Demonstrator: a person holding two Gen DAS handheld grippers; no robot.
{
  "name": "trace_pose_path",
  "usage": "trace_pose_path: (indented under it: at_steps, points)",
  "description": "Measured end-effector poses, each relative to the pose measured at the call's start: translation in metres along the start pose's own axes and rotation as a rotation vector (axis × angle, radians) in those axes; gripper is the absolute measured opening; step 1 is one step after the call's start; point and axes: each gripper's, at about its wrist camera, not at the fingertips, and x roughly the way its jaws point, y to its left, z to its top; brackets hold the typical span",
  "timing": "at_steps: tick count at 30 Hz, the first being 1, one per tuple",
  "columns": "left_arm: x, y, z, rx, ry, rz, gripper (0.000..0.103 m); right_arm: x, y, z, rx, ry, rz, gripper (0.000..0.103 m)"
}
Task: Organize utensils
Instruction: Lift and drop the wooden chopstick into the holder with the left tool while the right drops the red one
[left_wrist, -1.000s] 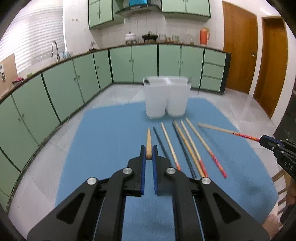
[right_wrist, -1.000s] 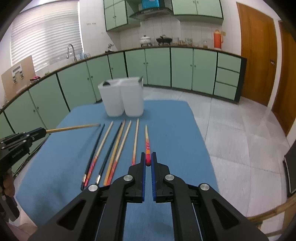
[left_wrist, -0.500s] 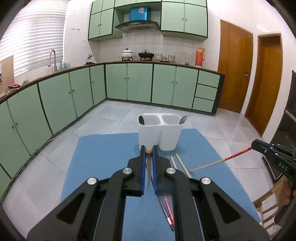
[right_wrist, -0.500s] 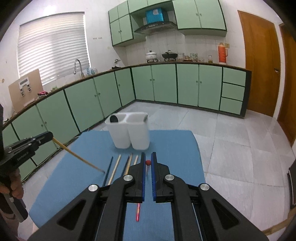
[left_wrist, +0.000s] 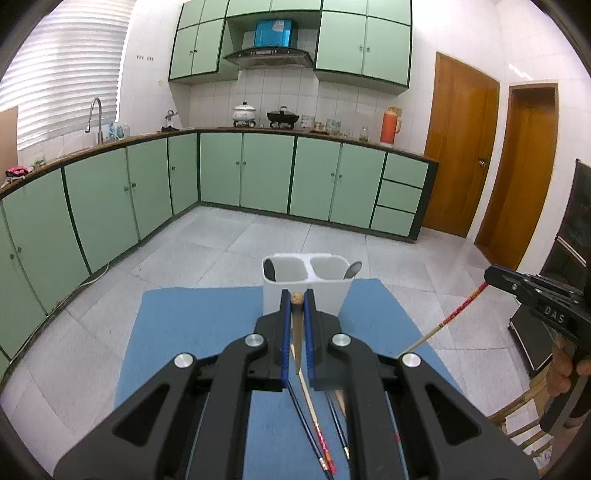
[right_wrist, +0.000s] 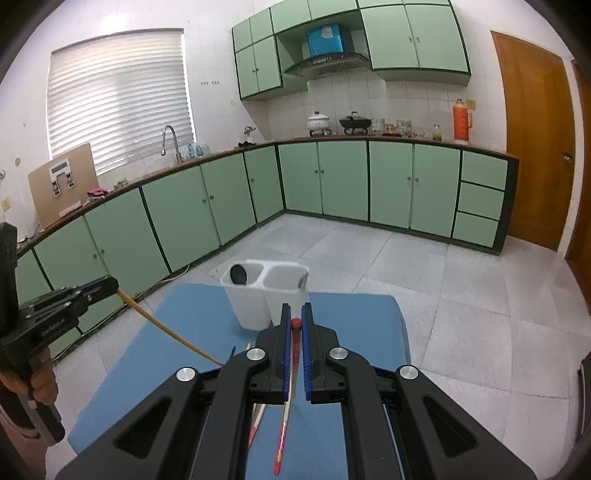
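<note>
Left gripper (left_wrist: 296, 300) clamps plain wooden chopstick (left_wrist: 296, 325), tip down, above blue mat (left_wrist: 192, 325); white two-compartment holder (left_wrist: 306, 284) just ahead; right gripper (left_wrist: 496, 275) holds red-ended chopstick (left_wrist: 448, 321).

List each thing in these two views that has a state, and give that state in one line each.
Left hand-held gripper: shut on plain wooden chopstick, lifted.
Right hand-held gripper: shut on red-tipped chopstick, lifted.
White holder: upright, a spoon in each compartment.
Loose chopsticks: lying on the blue mat.
</note>
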Motion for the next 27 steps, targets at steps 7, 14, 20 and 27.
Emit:
trace_pose_path:
  at_steps: [7,14,20,27]
  points:
    - [-0.009,0.001,0.023,0.002,-0.064,0.002,0.006,0.0,0.007,0.035,-0.023,-0.064,0.024,0.005]
    - [-0.014,0.001,0.061,-0.007,-0.154,0.018,0.006,0.007,0.015,0.08,-0.034,-0.135,0.044,0.005]
    - [-0.001,-0.006,0.098,0.005,-0.228,0.022,0.006,0.029,0.023,0.114,-0.044,-0.177,0.039,0.005]
    - [0.063,-0.008,0.109,0.004,-0.179,0.045,0.006,0.087,0.02,0.123,-0.032,-0.131,0.01,0.005]
